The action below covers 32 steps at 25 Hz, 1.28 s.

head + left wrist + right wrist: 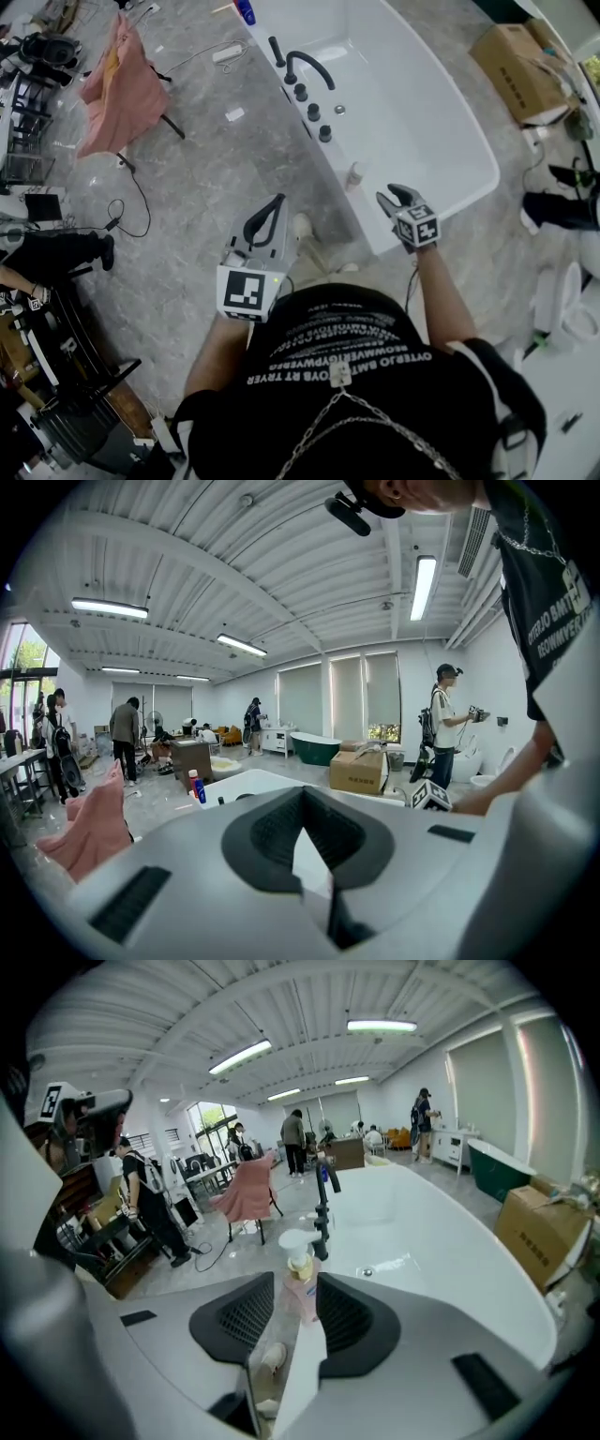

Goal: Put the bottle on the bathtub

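We see the bottle (pixel 300 1279), pink with a white pump, standing upright on the near rim of the white bathtub (pixel 412 112), just right of centre in the head view; the right gripper (pixel 394 195) sits near it, to its lower right, jaws apart and gripping nothing, the bottle showing in the gap beyond them; the left gripper (pixel 274 208) hangs at lower centre over the grey floor (pixel 216 178), jaws together and empty; a black faucet (pixel 309 64) stands on the rim higher up.
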Each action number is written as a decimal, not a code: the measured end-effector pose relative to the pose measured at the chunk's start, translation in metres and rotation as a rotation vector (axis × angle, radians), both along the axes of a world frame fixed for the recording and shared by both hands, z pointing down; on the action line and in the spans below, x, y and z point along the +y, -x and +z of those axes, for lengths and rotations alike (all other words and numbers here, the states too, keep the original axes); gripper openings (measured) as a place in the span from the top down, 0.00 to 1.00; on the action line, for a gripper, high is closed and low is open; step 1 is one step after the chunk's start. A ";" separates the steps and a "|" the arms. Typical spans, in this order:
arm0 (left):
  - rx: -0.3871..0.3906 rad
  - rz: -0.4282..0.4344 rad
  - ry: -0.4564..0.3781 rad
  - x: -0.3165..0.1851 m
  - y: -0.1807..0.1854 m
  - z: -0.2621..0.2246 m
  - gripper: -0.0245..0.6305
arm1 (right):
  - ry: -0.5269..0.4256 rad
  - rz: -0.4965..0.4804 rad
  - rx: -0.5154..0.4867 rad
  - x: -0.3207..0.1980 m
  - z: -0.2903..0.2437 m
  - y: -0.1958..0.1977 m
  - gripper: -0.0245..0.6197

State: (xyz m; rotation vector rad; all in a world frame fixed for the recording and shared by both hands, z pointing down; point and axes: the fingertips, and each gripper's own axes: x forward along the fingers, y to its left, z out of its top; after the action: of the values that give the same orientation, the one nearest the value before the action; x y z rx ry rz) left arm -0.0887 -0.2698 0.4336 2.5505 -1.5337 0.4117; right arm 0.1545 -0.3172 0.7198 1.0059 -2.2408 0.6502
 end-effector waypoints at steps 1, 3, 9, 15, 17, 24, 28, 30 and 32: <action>-0.005 0.005 -0.007 0.000 -0.002 -0.001 0.96 | -0.049 -0.002 -0.001 0.001 -0.015 -0.002 0.78; -0.006 0.012 -0.020 0.001 -0.006 -0.005 0.96 | -0.141 0.003 0.001 0.002 -0.048 -0.007 0.87; 0.026 0.006 -0.059 0.003 -0.026 -0.020 0.96 | -0.318 -0.001 -0.096 0.002 -0.135 -0.013 0.96; 0.032 0.018 -0.074 0.020 -0.040 -0.035 0.96 | -0.418 -0.032 -0.120 0.018 -0.203 -0.017 0.96; 0.032 0.020 -0.078 0.023 -0.042 -0.040 0.96 | -0.454 -0.040 -0.123 0.023 -0.226 -0.020 0.96; 0.014 0.023 -0.091 0.034 -0.050 -0.044 0.96 | -0.489 -0.082 -0.175 0.053 -0.271 -0.014 0.96; 0.024 0.003 -0.095 0.050 -0.055 -0.048 0.96 | -0.476 -0.101 -0.192 0.074 -0.277 -0.013 0.96; 0.013 0.000 -0.100 0.058 -0.054 -0.048 0.96 | -0.472 -0.104 -0.194 0.078 -0.277 -0.015 0.96; -0.012 -0.001 -0.108 0.064 -0.051 -0.047 0.96 | -0.493 -0.117 -0.184 0.077 -0.277 -0.017 0.96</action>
State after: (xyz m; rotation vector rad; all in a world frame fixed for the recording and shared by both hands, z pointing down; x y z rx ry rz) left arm -0.0381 -0.2062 0.3869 2.6319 -1.6037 0.3538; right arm 0.1718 -0.2401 0.4425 1.0618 -2.6727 0.1393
